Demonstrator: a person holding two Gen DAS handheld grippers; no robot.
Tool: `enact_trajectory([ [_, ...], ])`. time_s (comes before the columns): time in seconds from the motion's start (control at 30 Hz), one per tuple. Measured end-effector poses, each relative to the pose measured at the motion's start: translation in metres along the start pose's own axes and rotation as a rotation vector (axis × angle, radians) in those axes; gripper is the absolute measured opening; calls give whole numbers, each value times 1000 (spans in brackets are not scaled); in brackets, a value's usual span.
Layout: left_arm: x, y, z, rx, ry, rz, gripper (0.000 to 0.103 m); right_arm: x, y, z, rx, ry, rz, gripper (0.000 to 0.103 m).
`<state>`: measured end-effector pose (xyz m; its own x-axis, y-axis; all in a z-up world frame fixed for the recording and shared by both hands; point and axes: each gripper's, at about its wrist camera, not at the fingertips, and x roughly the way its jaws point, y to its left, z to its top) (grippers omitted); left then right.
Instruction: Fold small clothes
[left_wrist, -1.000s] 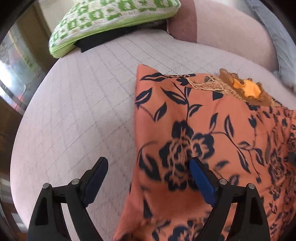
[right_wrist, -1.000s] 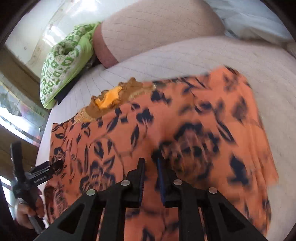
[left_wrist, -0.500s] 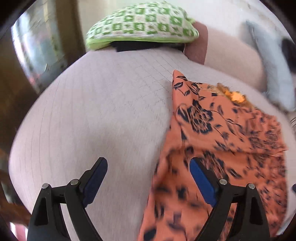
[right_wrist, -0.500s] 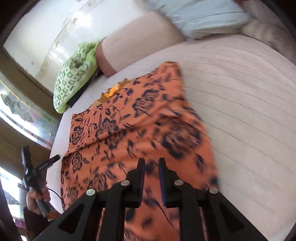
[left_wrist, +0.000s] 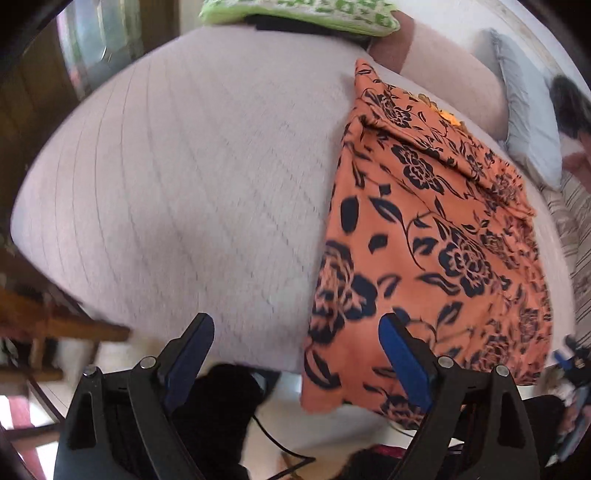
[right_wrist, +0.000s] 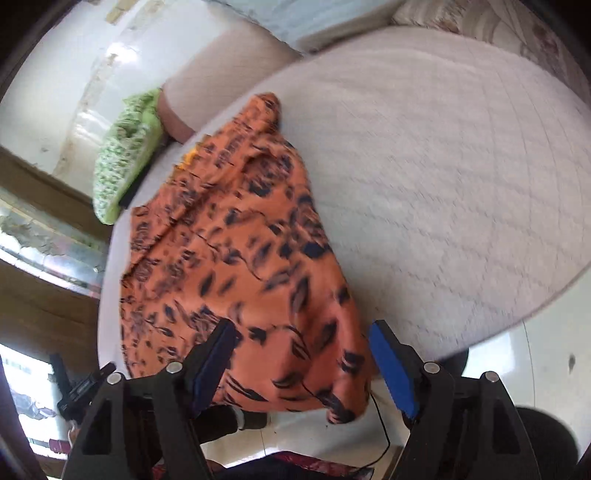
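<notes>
Across the pale quilted bed (left_wrist: 184, 177) the orange floral garment (left_wrist: 436, 258) overhangs the near edge, so with the left gripper (left_wrist: 295, 354) spread empty and the right gripper (right_wrist: 301, 356) opening off the cloth, next grasps should pinch hem corners evenly.

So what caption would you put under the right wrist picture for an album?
Right gripper, jaws opening, above the near edge of an orange floral garment spread over a pale quilted bed.

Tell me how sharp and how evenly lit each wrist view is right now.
Left wrist view: the orange garment reads fairly sharp at its centre, while the mattress and frame edges smear. Right wrist view: the garment print is streaked with motion blur, and the wall behind is washed out by glare. Both views bend strongly at the rim from the fisheye lens.
</notes>
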<state>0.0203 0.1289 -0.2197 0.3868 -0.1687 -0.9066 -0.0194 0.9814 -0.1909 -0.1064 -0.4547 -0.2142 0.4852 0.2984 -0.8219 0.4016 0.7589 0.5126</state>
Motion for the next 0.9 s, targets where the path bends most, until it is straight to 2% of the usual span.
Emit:
enact_trajectory([
  [0.13,-14,8,-13,-59,-49,-22,90,14,-13,-10,67,36,2,76],
  [0.2,-20,10,-16,-88,-80,-21,84,20,-17,-16,78,47,-8,76],
  [0.27,-23,12,-20,-104,-91,-15,83,26,-19,-20,83,61,-12,76],
  [0.4,-12,7,-27,-98,-42,5,83,32,-15,-23,67,72,-12,74],
  [0.57,24,6,-37,-97,74,6,83,37,-14,-25,47,73,-45,68],
  [0.63,36,2,-43,-57,118,15,83,37,-16,-25,52,70,-48,64],
  [0.7,40,-6,-49,5,100,34,83,38,-17,-26,50,70,-53,61],
  [0.77,42,-7,-51,20,85,7,82,38,-16,-26,44,67,-69,57],
  [0.83,42,-5,-52,12,83,-35,73,38,-15,-26,36,63,-92,49],
  [0.87,42,-4,-52,6,85,-72,59,38,-14,-27,31,64,-102,46],
  [0.9,42,-4,-52,2,89,-99,51,37,-13,-27,23,67,-116,37],
])
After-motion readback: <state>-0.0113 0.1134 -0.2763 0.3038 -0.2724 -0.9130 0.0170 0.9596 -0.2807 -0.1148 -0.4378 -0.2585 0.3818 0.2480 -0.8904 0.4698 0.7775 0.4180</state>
